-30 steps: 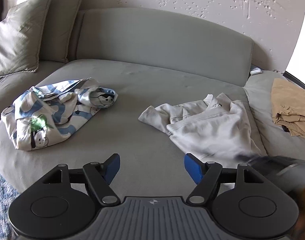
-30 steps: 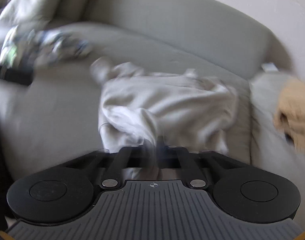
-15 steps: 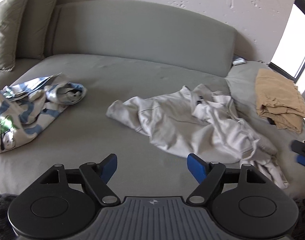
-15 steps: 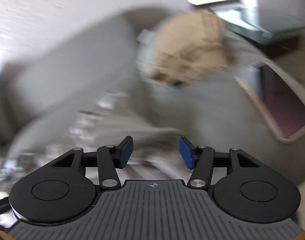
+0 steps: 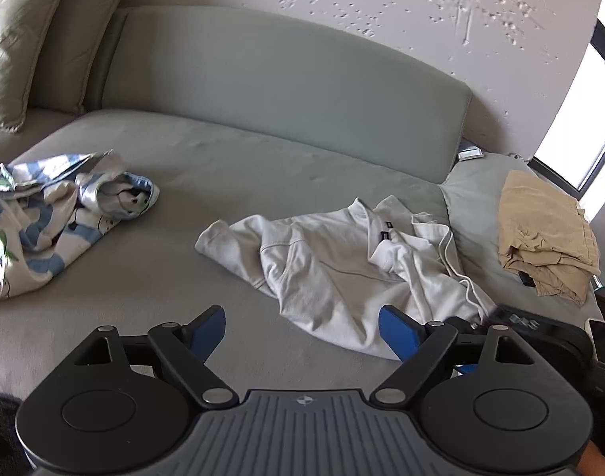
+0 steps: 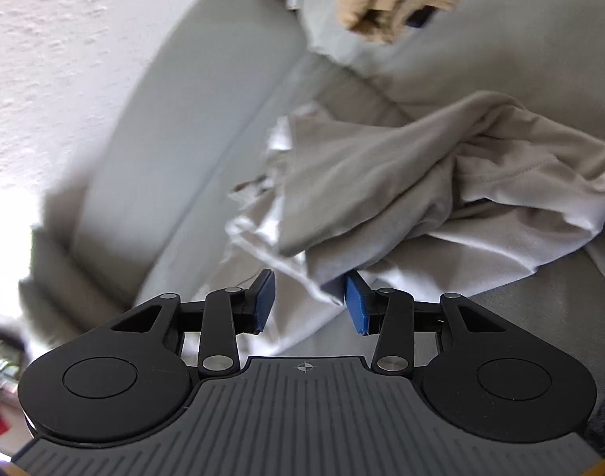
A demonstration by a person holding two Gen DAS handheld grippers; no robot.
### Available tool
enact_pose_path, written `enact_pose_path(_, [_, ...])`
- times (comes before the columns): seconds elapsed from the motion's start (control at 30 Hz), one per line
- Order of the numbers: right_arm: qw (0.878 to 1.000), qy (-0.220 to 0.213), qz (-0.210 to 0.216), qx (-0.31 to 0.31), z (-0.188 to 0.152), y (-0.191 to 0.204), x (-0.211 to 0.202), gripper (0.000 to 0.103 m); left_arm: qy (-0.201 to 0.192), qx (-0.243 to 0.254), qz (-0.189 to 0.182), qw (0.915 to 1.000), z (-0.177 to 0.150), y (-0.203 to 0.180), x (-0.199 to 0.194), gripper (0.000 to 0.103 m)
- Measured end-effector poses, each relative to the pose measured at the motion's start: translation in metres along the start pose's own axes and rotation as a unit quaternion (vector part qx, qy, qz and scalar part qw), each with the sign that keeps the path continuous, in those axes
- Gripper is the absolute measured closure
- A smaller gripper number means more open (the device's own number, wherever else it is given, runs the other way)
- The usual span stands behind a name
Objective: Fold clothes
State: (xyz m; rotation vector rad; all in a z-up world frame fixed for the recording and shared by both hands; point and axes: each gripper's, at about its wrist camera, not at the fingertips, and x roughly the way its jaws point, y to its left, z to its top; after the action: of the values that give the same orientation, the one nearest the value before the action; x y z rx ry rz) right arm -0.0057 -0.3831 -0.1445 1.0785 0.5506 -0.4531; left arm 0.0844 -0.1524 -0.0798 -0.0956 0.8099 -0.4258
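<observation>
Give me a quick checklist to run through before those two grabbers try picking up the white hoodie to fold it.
1. White hoodie within reach: ok, it lies crumpled on the grey sofa just ahead.
2. Left gripper ready: ok, its fingers have just been opening, nothing between them.
3. Right gripper ready: not ok, its fingers have just been closing, hoodie edge between them but not pinched.
4. Hoodie spread flat: not ok, bunched, drawstring loose.
5. Other clothes clear: ok, patterned garment and tan garment lie apart.
</observation>
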Motion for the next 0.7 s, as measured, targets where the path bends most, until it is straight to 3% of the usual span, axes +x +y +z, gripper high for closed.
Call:
enact_pose_path(0.07, [1.0,-0.019,-0.018,0.016,-0.002,0.001,0.013,0.058,0.001,-0.001,0.003,1.0,-0.002,0.004,0.0,0.02])
enact_pose_path(0.13, [0.999,-0.033,-0.021,0.003,0.002,0.001,0.016,0.08,0.002,-0.006,0.006,1.0,-0.003,0.009,-0.002,0.02])
enact_pose_path(0.17, [0.999,-0.039,-0.022,-0.004,0.004,0.001,0.017,0.096,0.002,-0.01,0.005,0.9999,-0.003,0.012,-0.004,0.02])
enact_pose_path(0.27, [0.999,-0.031,-0.005,-0.036,0.014,0.012,0.006,0.099,-0.004,-0.026,0.007,0.9996,-0.004,0.022,-0.01,0.02])
enact_pose_path(0.37, [0.993,-0.033,0.05,-0.103,0.028,0.033,-0.03,0.1,-0.015,-0.046,0.013,0.9987,-0.002,0.031,-0.019,0.017])
enact_pose_path(0.53, [0.96,-0.042,0.151,-0.232,0.05,0.057,-0.136,0.1,-0.038,-0.066,0.008,0.9971,0.004,0.038,-0.036,0.015])
enact_pose_path(0.63, [0.949,-0.077,0.129,-0.278,0.055,0.048,-0.196,0.1,-0.031,-0.073,-0.005,0.9969,0.003,0.035,-0.036,0.015])
enact_pose_path(0.7, [0.956,-0.092,0.094,-0.261,0.064,0.029,-0.212,0.1,-0.018,-0.079,-0.012,0.9967,0.0,0.033,-0.032,0.015])
